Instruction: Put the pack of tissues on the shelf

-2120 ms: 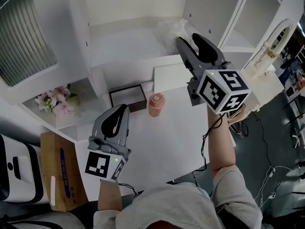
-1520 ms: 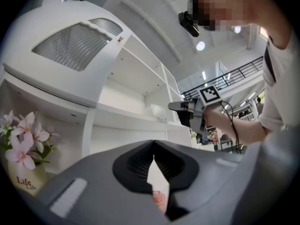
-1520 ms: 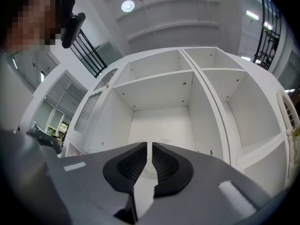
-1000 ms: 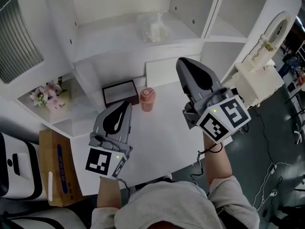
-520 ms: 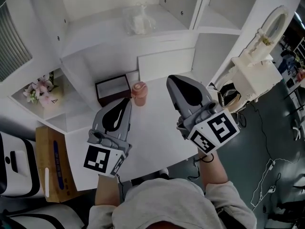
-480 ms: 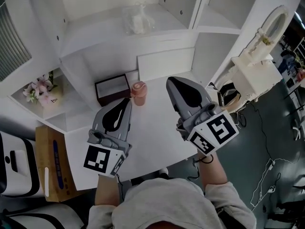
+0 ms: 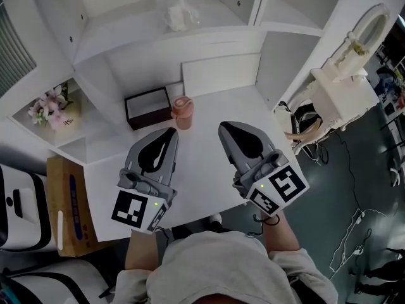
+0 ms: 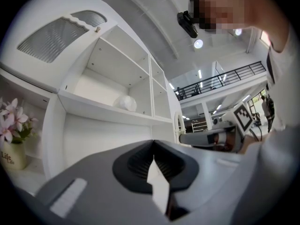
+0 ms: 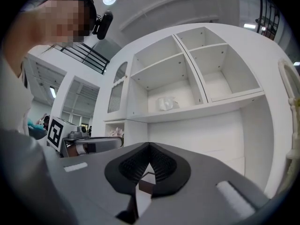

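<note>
The left claw (image 7: 168, 133) and the right claw (image 7: 226, 129) are held side by side, apart, over the worktop (image 7: 199, 166), pointed away from the body. Both sets of jaws are found closed, with nothing gripped.

White table (image 7: 197, 163): dark-framed box (image 7: 147, 107) toward the back, pink lidded cup (image 7: 182, 111) just beside it on the right. Pink flowers in a pale pot (image 7: 54, 106) at left. Cardboard box (image 7: 66, 208) below the table's left edge. Cables (image 7: 361, 233) lie on the dark floor, right.
</note>
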Motion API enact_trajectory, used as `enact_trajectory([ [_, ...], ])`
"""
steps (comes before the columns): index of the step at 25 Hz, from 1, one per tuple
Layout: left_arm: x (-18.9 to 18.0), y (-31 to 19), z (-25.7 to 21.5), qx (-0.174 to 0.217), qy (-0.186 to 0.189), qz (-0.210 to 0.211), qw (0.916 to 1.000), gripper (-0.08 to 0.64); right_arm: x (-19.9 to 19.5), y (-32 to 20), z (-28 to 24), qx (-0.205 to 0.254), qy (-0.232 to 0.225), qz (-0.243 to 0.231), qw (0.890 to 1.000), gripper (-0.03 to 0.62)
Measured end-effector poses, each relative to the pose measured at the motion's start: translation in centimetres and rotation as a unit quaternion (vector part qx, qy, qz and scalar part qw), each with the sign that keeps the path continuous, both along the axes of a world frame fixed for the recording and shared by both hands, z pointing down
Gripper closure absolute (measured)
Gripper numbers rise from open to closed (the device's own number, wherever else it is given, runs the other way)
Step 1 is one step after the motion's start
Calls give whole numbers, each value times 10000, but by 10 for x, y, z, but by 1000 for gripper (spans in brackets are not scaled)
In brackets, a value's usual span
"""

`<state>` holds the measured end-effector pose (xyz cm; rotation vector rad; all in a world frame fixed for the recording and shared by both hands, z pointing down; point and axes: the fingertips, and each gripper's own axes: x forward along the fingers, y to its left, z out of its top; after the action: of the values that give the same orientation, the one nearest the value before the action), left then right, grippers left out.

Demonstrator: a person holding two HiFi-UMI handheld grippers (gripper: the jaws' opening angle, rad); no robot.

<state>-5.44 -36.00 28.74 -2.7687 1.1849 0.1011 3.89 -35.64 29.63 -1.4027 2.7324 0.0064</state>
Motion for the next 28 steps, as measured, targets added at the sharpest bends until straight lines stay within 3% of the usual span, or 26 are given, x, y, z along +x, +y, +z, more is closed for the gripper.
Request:
enact_trajectory([
  [28, 12, 35, -7, 102, -80, 108, 9999, 560, -21, 34, -4, 113, 170, -250, 9995, 591],
])
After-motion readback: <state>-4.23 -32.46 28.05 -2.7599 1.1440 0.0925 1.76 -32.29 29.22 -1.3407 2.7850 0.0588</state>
